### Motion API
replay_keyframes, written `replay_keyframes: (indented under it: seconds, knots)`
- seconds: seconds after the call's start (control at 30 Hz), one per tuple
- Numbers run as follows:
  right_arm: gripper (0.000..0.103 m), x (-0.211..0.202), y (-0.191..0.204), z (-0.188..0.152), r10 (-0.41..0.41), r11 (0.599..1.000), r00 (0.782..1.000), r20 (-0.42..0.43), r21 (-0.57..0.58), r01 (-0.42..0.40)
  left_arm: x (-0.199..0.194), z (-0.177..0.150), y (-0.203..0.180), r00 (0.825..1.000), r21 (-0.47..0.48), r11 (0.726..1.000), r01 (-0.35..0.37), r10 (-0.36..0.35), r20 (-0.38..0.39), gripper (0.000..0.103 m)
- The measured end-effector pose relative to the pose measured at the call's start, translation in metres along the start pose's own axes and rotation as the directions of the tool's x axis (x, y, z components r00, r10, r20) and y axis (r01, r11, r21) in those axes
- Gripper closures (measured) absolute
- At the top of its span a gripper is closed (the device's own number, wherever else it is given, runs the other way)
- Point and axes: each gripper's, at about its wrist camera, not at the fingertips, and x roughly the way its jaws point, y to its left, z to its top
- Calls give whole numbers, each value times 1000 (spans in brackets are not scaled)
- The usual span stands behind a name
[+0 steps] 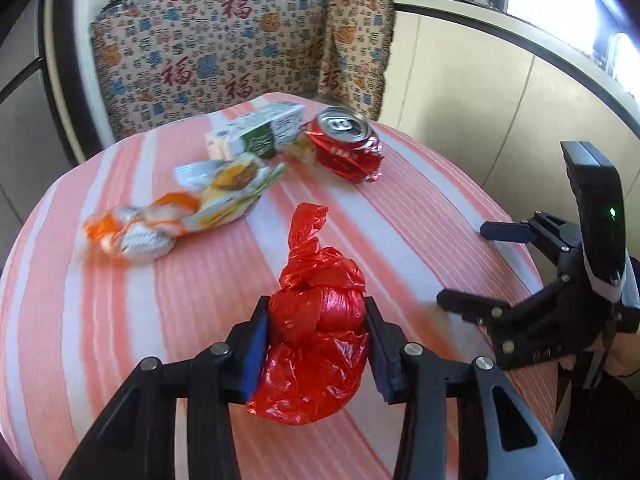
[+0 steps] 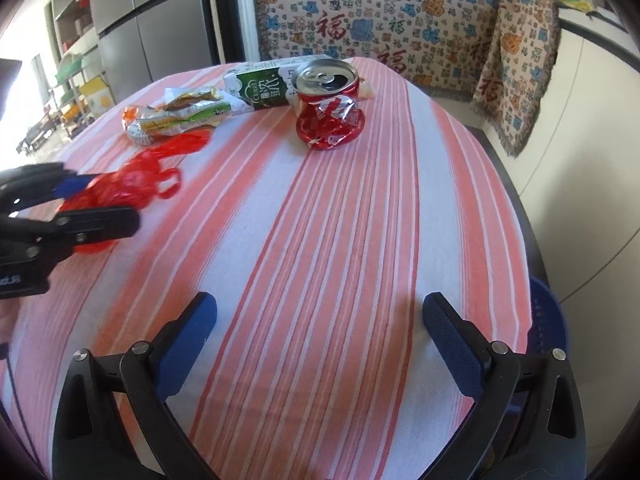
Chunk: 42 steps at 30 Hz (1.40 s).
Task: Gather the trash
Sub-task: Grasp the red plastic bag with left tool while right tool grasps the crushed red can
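Red bag (image 1: 320,320) was clamped in left tool (image 1: 316,336), knot toward 12 o'clock; right tool (image 2: 320,340) was released; crushed can (image 2: 328,112) lay at its 12 o'clock.

Striped table (image 2: 320,240): can (image 2: 328,104), carton (image 2: 260,90), wrappers (image 2: 176,118)

On the table (image 2: 320,240) in front of me, the knotted plastic bag (image 1: 316,320) sits nearest, between my left gripper's (image 1: 316,340) pads. Beyond it to the left lies a snack wrapper (image 1: 192,208); behind that a milk carton (image 1: 256,132), with the crushed can (image 1: 344,144) touching its right end.
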Motion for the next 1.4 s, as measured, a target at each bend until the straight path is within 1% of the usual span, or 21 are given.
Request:
replay_keyframes:
  seconds: [0.07, 0.17, 0.2, 0.3, 0.4, 0.43, 0.47, 0.5, 0.53, 0.57, 0.6, 0.63, 0.73, 0.8, 1.0, 1.07, 1.13, 1.17, 1.23, 1.3, 1.4]
  knots:
    - [0, 6, -4, 12, 3, 1000, 1000, -4, 15, -3, -14, -14, 11, 998, -59, 996, -63, 64, 16, 59]
    - [0, 24, -8, 35, -20, 1000, 1000, -18, 3, 20, -25, -27, 26, 986, -126, 980, -156, 161, 36, 56]
    - [0, 34, -9, 45, -49, 999, 998, -31, -13, 48, -24, -29, 31, 984, -148, 975, -168, 174, 30, 56]
    - [0, 54, -14, 72, -82, 996, 996, -41, -24, 81, -16, -31, 48, 982, -221, 958, -185, 191, 5, 55]
    - [0, 70, -22, 93, -112, 994, 993, -36, -11, 111, -5, -35, 63, 976, -274, 937, -215, 215, -31, 47]
    - [1, 75, -23, 98, -114, 993, 993, -32, -6, 114, -2, -37, 66, 975, -288, 931, -222, 218, -44, 42]
    - [1, 78, -25, 103, -112, 994, 993, -23, 4, 112, -3, -39, 67, 973, -291, 930, -226, 230, -23, 41]
    - [5, 81, -26, 106, -100, 995, 995, -13, 17, 100, -3, -40, 68, 973, -291, 929, -227, 228, -30, 39]
    - [13, 82, -27, 109, -91, 995, 996, -4, 25, 91, -4, -42, 66, 973, -287, 930, -228, 229, -29, 37]
    - [19, 82, -27, 111, -94, 995, 996, 9, 25, 94, -3, -43, 65, 973, -280, 933, -228, 229, -31, 36]
    - [33, 81, -26, 112, -93, 996, 995, 21, 17, 93, -1, -42, 63, 972, -271, 934, -235, 234, -35, 35]
    - [41, 80, -24, 112, -85, 996, 996, 27, 11, 85, -1, -43, 61, 970, -262, 934, -241, 239, -39, 34]
    - [42, 74, -16, 102, -31, 999, 999, 18, -32, 32, 2, -42, 59, 967, -246, 935, -255, 251, -47, 33]
    - [42, 65, -3, 87, 8, 998, 1000, 7, -55, -7, 3, -42, 58, 965, -237, 935, -263, 258, -52, 33]
    - [41, 35, 28, 42, 47, 994, 999, 4, -98, -47, 2, -42, 57, 962, -224, 935, -274, 268, -59, 29]
    - [41, 29, 32, 34, 53, 994, 999, 9, -98, -51, 3, -42, 57, 960, -223, 934, -279, 272, -63, 24]
    - [40, 28, 32, 31, 59, 994, 998, 14, -92, -58, 3, -42, 60, 960, -230, 933, -278, 270, -67, 22]
    - [37, 28, 30, 31, 73, 994, 997, 12, -88, -71, 3, -42, 60, 961, -226, 934, -275, 267, -66, 22]
    - [23, 28, 27, 31, 107, 991, 994, -4, -79, -107, 1, -44, 60, 965, -200, 944, -262, 253, -69, 20]
    - [17, 27, 26, 30, 119, 990, 993, -21, -78, -120, -4, -48, 60, 972, -180, 955, -235, 225, -72, 20]
    - [16, 22, 25, 32, 118, 988, 993, -30, -98, -120, -16, -58, 62, 977, -175, 962, -209, 198, -75, 20]
